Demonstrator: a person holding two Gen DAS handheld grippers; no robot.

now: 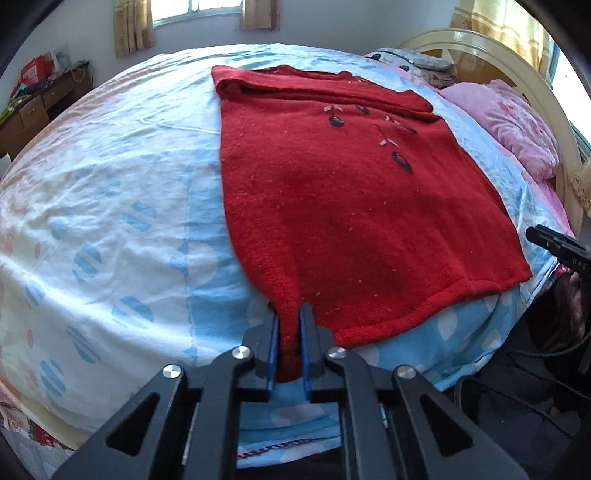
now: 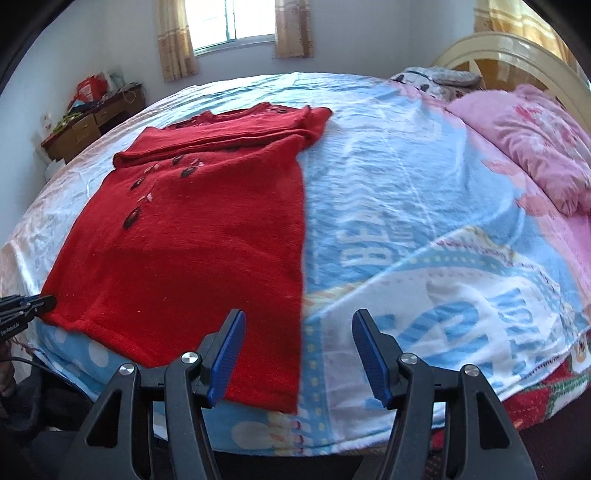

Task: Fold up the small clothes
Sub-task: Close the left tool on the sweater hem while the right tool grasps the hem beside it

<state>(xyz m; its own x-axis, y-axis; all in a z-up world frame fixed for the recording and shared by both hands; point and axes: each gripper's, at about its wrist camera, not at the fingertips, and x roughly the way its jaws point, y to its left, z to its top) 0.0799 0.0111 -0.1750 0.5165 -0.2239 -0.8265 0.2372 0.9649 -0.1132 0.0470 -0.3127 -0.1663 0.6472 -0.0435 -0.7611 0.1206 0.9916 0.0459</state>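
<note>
A red knit sweater (image 1: 351, 192) with dark flower embroidery lies flat on the bed, its sleeves folded across the chest at the far end. My left gripper (image 1: 290, 317) is shut on the sweater's near left hem corner. In the right wrist view the sweater (image 2: 192, 236) lies left of centre. My right gripper (image 2: 299, 325) is open and empty, with its jaws either side of the near right hem corner. The left gripper (image 2: 27, 306) shows at the sweater's left hem corner, and the right gripper's tip (image 1: 550, 240) shows at the right edge of the left wrist view.
The bed has a blue and white printed sheet (image 2: 406, 221). Pink pillows (image 2: 535, 147) and a cream headboard (image 2: 517, 55) are on the right. A wooden desk (image 2: 92, 122) with clutter stands by the far wall under a curtained window (image 2: 232, 22).
</note>
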